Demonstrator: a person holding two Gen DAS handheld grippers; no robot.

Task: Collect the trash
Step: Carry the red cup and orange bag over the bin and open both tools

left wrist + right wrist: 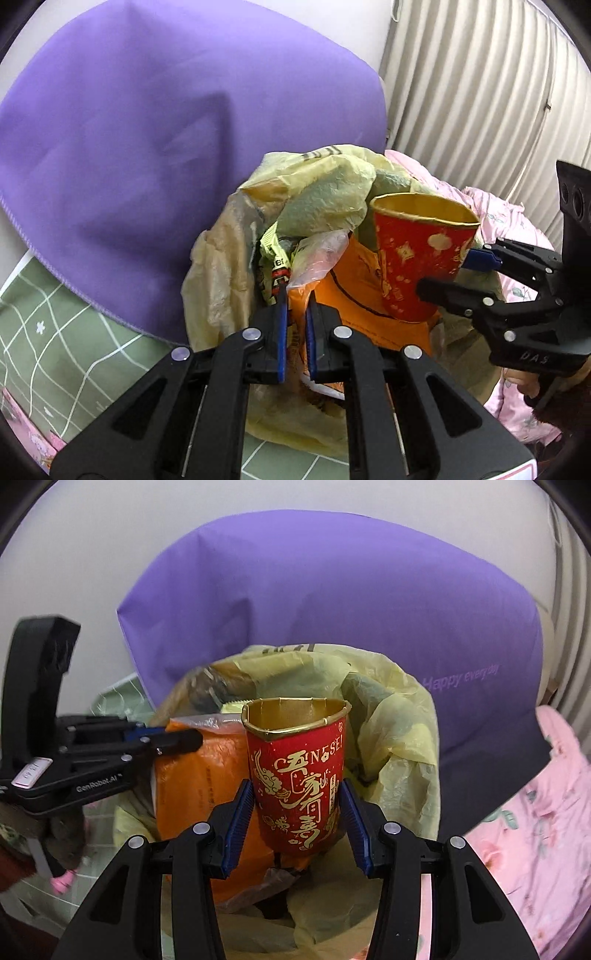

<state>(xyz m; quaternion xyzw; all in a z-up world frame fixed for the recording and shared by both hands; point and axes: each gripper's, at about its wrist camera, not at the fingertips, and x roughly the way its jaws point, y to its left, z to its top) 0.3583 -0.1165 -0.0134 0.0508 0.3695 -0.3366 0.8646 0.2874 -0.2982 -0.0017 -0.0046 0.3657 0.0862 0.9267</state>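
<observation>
The right gripper (pixel 297 808) is clamped on a red paper cup (pixel 298 775), its blue pads pressing the cup's lower sides. The cup stands upright with its gold rim already dented, held just above the mouth of a yellow plastic bag (pixel 391 716). The left gripper (pixel 297 325) is nearly closed, pinching the near edge of an orange wrapper (pixel 364 291) together with a thin clear film at the bag's opening (whether it also has the bag's own edge I cannot tell).

The main risk is in the cup: its wall is thin, so a squeeze this low could crush it further or let it tip out of the pads before it is over the opening. The bag is soft and already stuffed, so a cup released to the left gripper's right could perch on the orange wrapper and roll off onto the bedding. If the left gripper lets the film slip, the mouth may sag shut.

The right wrist view shows the cup's printed front and both pads on it, plus the words on the purple cloth (pixel 332 590) beyond. The left wrist view alone shows the crumpled snack packet (pixel 275 258) just ahead of its fingers, and the green checked sheet (pixel 55 332) to its left.
</observation>
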